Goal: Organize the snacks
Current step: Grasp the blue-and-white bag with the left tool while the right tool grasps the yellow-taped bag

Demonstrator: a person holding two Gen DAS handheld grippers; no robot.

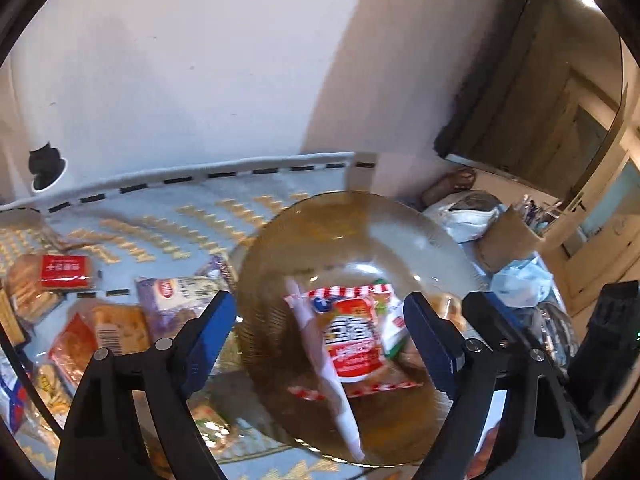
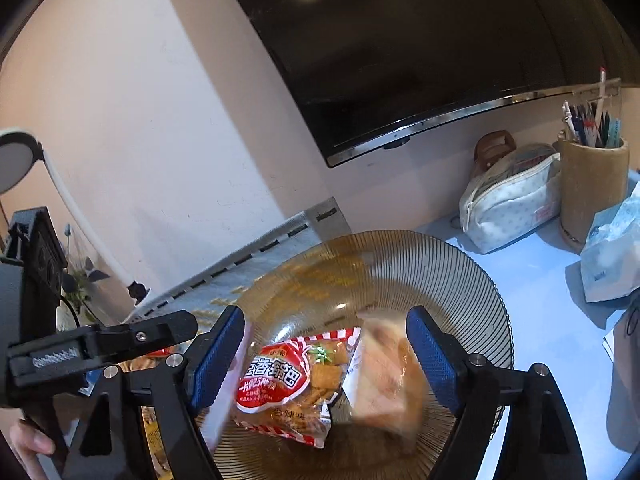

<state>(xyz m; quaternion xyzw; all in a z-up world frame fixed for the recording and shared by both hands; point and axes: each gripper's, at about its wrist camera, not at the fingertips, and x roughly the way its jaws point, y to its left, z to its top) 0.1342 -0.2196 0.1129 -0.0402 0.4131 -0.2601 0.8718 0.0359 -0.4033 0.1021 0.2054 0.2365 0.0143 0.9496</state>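
An amber ribbed glass plate (image 1: 360, 240) rests on a blue patterned mat (image 1: 160, 216). In it lies a red-and-white snack packet (image 1: 352, 344). My left gripper (image 1: 324, 332) hangs over the plate, open, with the packet below the gap and untouched by the pads. In the right wrist view the same red packet (image 2: 280, 380) lies in the plate (image 2: 460, 272) beside a blurred pale packet (image 2: 384, 376). My right gripper (image 2: 326, 352) is open around both. Several more packets (image 1: 104, 328) lie on the mat to the left.
A dark screen (image 2: 420, 40) hangs on the wall behind. A pen holder (image 2: 592, 188), a white pouch (image 2: 512, 200) and a tissue pack (image 2: 612, 256) stand right of the plate. A white lamp (image 2: 16, 164) stands at left. A hand (image 2: 28, 448) holds the other gripper's handle.
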